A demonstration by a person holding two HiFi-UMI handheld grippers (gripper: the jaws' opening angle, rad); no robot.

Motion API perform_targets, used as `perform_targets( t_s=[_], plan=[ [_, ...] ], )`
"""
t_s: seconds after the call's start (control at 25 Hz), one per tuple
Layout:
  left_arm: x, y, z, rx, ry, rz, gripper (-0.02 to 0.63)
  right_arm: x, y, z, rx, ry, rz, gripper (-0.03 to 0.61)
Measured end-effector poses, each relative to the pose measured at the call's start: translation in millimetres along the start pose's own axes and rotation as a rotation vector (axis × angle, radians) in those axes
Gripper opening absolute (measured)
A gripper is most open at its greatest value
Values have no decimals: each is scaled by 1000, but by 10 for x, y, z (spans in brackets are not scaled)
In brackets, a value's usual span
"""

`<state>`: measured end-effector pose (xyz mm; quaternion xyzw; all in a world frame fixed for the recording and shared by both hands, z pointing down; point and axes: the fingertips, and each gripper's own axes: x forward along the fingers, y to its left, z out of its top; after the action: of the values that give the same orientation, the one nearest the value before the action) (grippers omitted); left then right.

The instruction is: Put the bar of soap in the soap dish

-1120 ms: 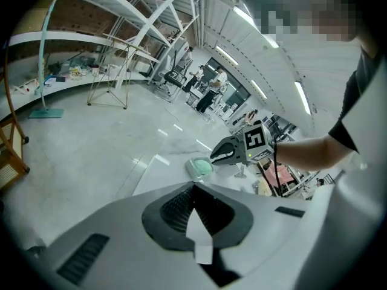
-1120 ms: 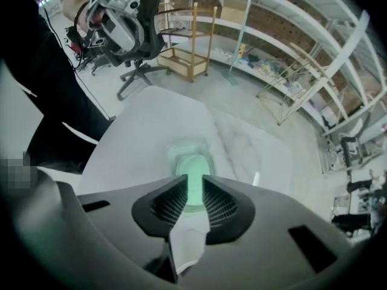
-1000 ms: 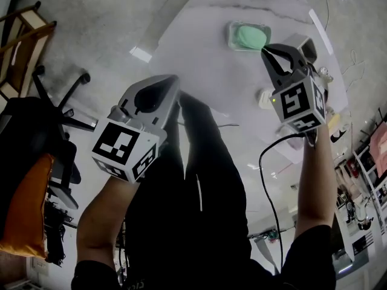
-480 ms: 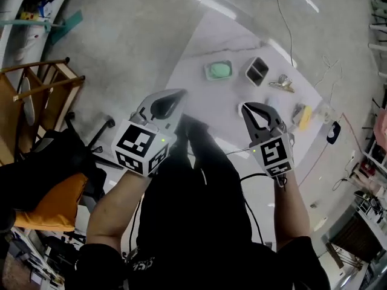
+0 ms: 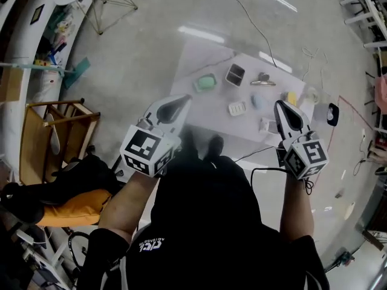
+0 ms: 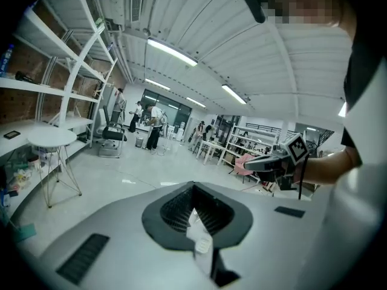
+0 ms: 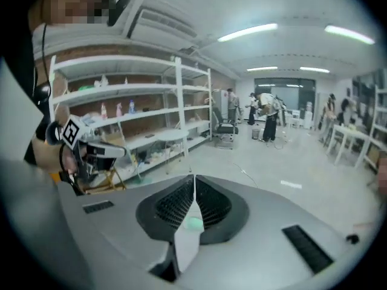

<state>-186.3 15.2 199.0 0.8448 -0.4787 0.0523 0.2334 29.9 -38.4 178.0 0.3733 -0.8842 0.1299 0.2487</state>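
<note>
Wooden frame point(image 5: 55, 139): stands on the floor at far left, well apart from the work.
Left gripper point(image 5: 180, 103): held high over the near edge of the table point(image 5: 193, 56). In its own view point(image 6: 193, 189) the jaws are clenched tip to tip, with nothing between them.
Bar of soap point(image 5: 207, 82): green, on the table's left part, well apart from both grippers.
Soap dish point(image 5: 197, 85): a pale rim shows round the soap, so the bar appears to lie inside it (too small here to see how it is seated).
Dark box point(image 5: 234, 74): just right of the dish. Small sundries are scattered further right.
Right gripper point(image 5: 284, 110): raised over the table's right part. In its own view point(image 7: 195, 186) the jaws are pressed together and empty.
Progress: the placing looks complete, since the soap is in the dish and neither gripper holds anything.
Remaining: nothing evident, judging by how things lie.
</note>
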Motion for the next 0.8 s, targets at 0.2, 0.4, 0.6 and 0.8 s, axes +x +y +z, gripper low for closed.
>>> perform_targets(
  t_s=[0.2, 0.4, 0.6, 0.8],
  plan=[
    [19, -329, 313, 47, -45, -34, 9, -562, -95, -51, 175, -117, -45, 26],
    [67, -697, 416, 61, -67, -24, 9, -1070, 0, -166, 99, -172, -84, 26],
    [102, -1219, 428, 90, -65, -39, 9, -1553, -35, -393, 130, -230, -113, 26],
    [213, -1631, 367, 113, -41, -67, 9, -1827, -234, -547, 184, -264, -126, 26]
  ],
)
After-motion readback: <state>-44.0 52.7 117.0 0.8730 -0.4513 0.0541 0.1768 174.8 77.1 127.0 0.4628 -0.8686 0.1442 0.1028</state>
